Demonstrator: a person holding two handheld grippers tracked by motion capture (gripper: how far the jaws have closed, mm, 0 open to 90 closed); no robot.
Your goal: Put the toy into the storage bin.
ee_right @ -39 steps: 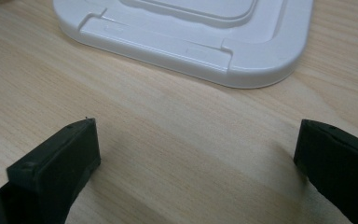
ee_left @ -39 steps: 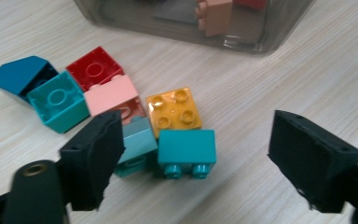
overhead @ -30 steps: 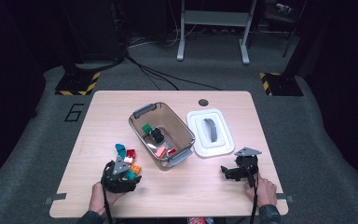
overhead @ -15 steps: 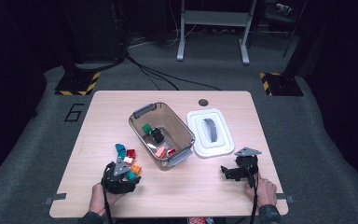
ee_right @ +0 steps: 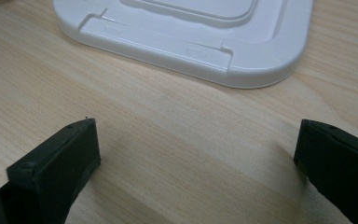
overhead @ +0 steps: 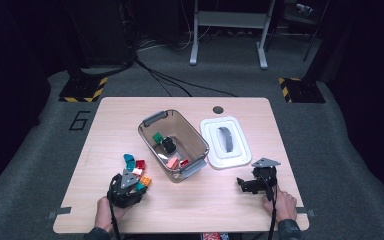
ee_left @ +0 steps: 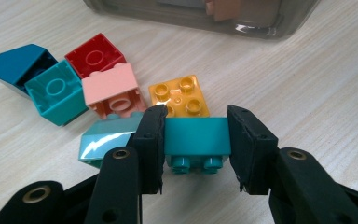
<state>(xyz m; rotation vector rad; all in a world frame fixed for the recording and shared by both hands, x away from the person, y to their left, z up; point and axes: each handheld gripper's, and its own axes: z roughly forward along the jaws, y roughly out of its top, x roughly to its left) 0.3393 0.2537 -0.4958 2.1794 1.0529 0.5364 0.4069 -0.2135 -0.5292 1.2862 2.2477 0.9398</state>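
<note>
My left gripper (ee_left: 196, 122) is at the table's near left, among a cluster of loose toy bricks (overhead: 136, 169). Its jaws have just been closing, and their pads now press on both sides of a teal brick (ee_left: 196, 137) that lies on the wood. Around it lie a yellow brick (ee_left: 179, 95), a pink one (ee_left: 114, 91), a red one (ee_left: 95, 58), a hollow teal one (ee_left: 56, 91), a dark blue one (ee_left: 14, 63) and a pale teal sloped piece (ee_left: 102, 140). My right gripper (overhead: 245, 184) rests at the near right, open over bare wood (ee_right: 196, 140).
A clear plastic bin (overhead: 150, 131) with several bricks inside stands mid-table, just beyond the loose cluster. Its white lid (overhead: 240, 155) lies flat to the right, right in front of the right gripper (ee_right: 191, 51). A cable hole (overhead: 218, 109) is near the far edge.
</note>
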